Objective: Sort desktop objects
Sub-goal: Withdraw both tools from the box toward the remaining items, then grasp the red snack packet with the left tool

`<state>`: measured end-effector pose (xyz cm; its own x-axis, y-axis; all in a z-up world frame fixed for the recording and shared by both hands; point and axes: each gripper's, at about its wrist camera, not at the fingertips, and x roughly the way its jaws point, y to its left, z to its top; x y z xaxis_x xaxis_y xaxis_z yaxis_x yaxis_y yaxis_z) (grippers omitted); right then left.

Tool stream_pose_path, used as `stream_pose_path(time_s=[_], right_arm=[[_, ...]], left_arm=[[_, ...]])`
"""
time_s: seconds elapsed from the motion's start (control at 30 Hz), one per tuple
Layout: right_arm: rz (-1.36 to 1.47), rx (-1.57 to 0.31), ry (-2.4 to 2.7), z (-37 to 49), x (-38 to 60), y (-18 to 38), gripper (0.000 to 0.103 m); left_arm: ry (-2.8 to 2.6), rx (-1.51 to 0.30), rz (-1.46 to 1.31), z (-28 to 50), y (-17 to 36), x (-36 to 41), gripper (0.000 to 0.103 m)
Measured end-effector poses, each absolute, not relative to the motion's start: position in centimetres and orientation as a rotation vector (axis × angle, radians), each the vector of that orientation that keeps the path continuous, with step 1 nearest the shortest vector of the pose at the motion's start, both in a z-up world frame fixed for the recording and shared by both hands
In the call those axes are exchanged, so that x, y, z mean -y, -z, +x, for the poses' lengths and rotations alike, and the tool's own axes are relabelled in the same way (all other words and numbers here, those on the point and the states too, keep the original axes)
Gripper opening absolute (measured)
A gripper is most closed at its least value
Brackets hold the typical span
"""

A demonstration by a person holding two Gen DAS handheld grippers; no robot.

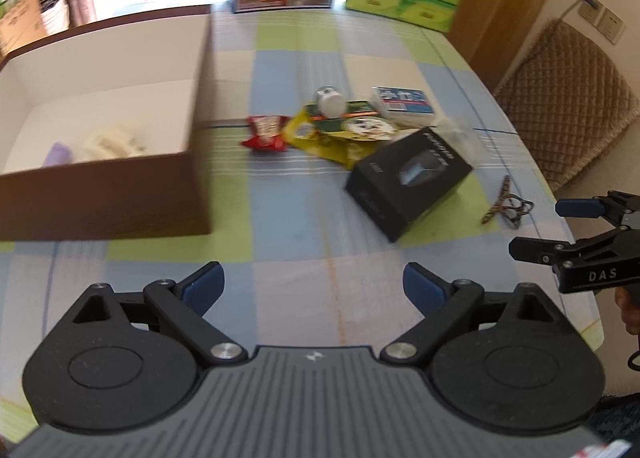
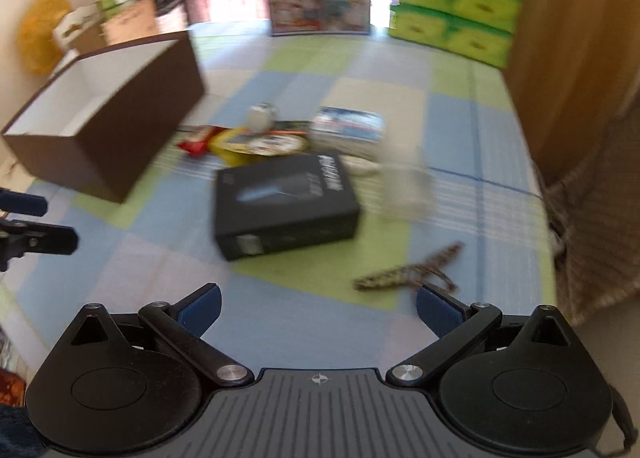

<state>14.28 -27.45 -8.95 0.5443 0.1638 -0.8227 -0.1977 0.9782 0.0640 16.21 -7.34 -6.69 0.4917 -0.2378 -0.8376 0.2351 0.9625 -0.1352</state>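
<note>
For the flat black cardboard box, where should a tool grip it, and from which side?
Grip the flat black cardboard box across its short sides, from above. It lies flat on the checked tablecloth, near edges clear; the open right tool sits nearest.

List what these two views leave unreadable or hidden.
- Brown box contents: hidden by its wall in the right view; blurred pale and purple shapes in the left.
- Black box lettering: motion blur, both views.
- Clear item: smeared, right view.
- Right gripper: cut by left view's edge.

brown box [image 1: 120,185], black carton [image 1: 408,181], checked tablecloth [image 1: 320,258]
</note>
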Motion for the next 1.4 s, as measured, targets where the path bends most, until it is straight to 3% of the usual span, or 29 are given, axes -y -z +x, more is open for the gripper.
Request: stream_pose_path(time_s=[0.3, 0.7, 0.83, 1.0, 1.1, 1.3, 1.4], right_arm=[[0.060, -0.987, -0.068, 15.2, 32.6, 9.9, 0.101], [0.089, -0.952, -0.045, 19.7, 36.2, 10.1, 0.101], [0.090, -0.950, -0.063, 21.8, 36.3, 10.4, 0.101], [0.082, -0.955, -0.079, 23.9, 36.4, 10.9, 0.101], [0.080, -0.961, -0.082, 24.8, 36.6, 11.2, 0.101], [0.088, -0.970, -0.083, 26.0, 37.0, 11.5, 0.101], [0.087, -0.974, -0.089, 26.3, 37.0, 11.8, 0.101]], left_arm=[[0.346, -0.988, 0.065, 19.4, 7.0, 11.1, 0.090], [0.300, -1.013, 0.227, 29.4, 7.9, 12.3, 0.077], [0.295, -1.082, 0.288, 32.6, 9.3, 12.8, 0.060], [0.301, -1.162, 0.386, 35.7, 11.2, 13.3, 0.053], [0.286, -1.211, 0.417, 37.2, 12.5, 13.2, 0.044], [0.269, -1.262, 0.446, 38.7, 14.6, 13.2, 0.040], [0.257, -1.271, 0.422, 39.2, 15.1, 12.9, 0.030]])
